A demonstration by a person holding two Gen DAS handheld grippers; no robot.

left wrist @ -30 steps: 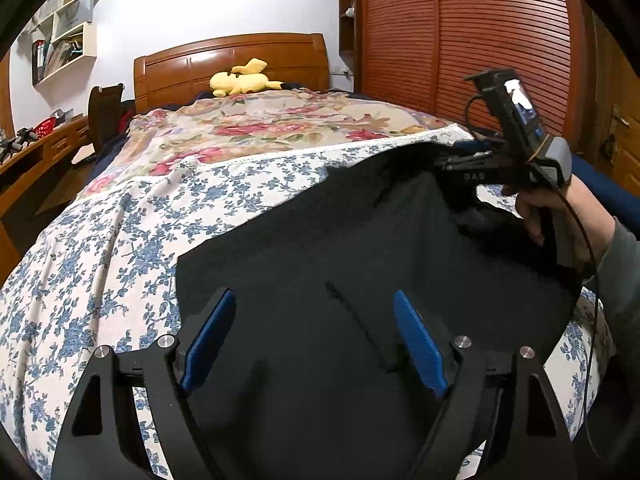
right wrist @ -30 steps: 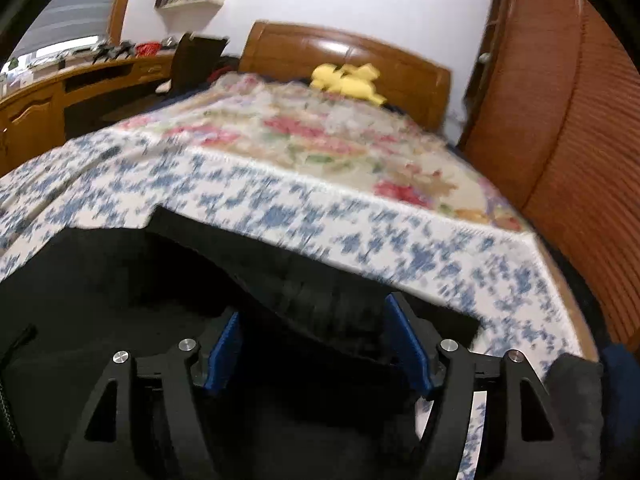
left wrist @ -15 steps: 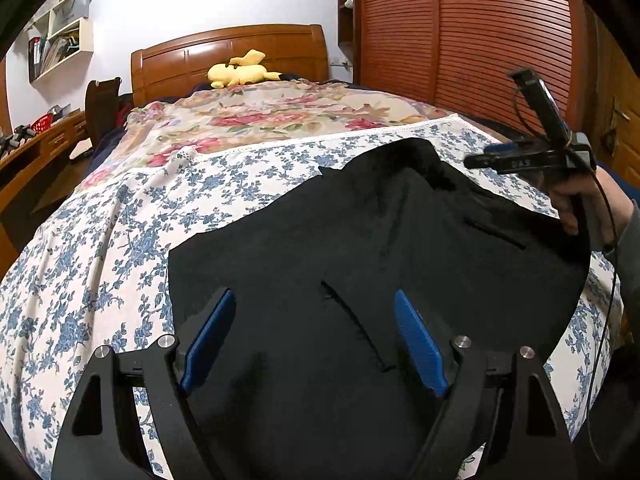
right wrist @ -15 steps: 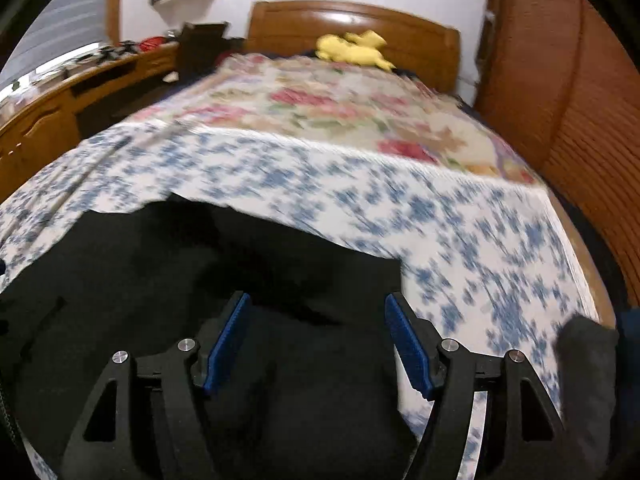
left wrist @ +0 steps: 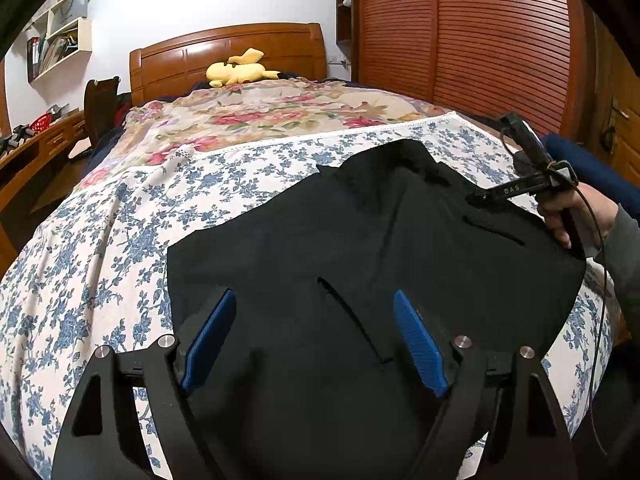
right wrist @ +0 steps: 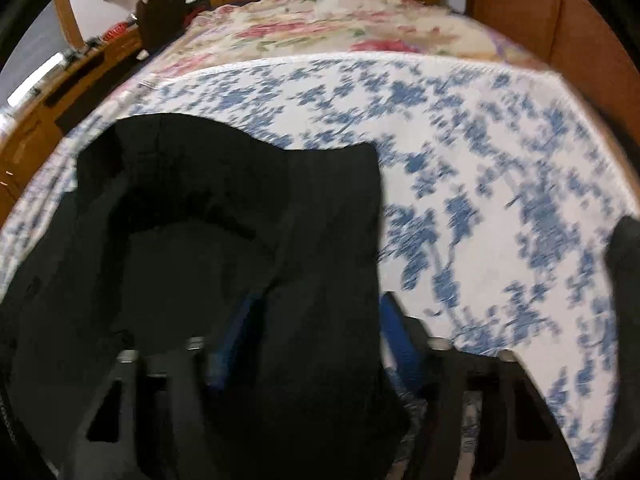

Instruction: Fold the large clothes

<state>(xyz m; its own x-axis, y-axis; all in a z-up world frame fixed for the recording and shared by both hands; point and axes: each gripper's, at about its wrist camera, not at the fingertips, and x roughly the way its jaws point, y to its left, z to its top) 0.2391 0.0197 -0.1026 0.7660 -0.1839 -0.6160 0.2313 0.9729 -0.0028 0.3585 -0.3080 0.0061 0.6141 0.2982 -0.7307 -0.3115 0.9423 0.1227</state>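
A large black garment (left wrist: 360,240) lies spread on the blue-flowered bed sheet (left wrist: 100,240). My left gripper (left wrist: 316,340) is open and hovers over the garment's near part, with cloth showing between the blue fingers (left wrist: 418,344). My right gripper (right wrist: 316,340) is open, low over the garment's right edge (right wrist: 320,240), with a black fold lying between its blue fingers (right wrist: 400,344). This view is blurred. The right gripper also shows in the left wrist view (left wrist: 516,188), held in a hand at the garment's far right side.
A yellow plush toy (left wrist: 240,70) lies at the wooden headboard (left wrist: 224,52). A red-flowered cover (left wrist: 280,112) covers the far half of the bed. A slatted wooden wardrobe (left wrist: 480,32) stands on the right, a desk (left wrist: 24,152) on the left. A dark item (right wrist: 624,256) sits at the sheet's right edge.
My right gripper has dropped lower and nearer over the garment's right edge. The raised far part of the garment has come down onto the sheet. The left gripper has barely moved.
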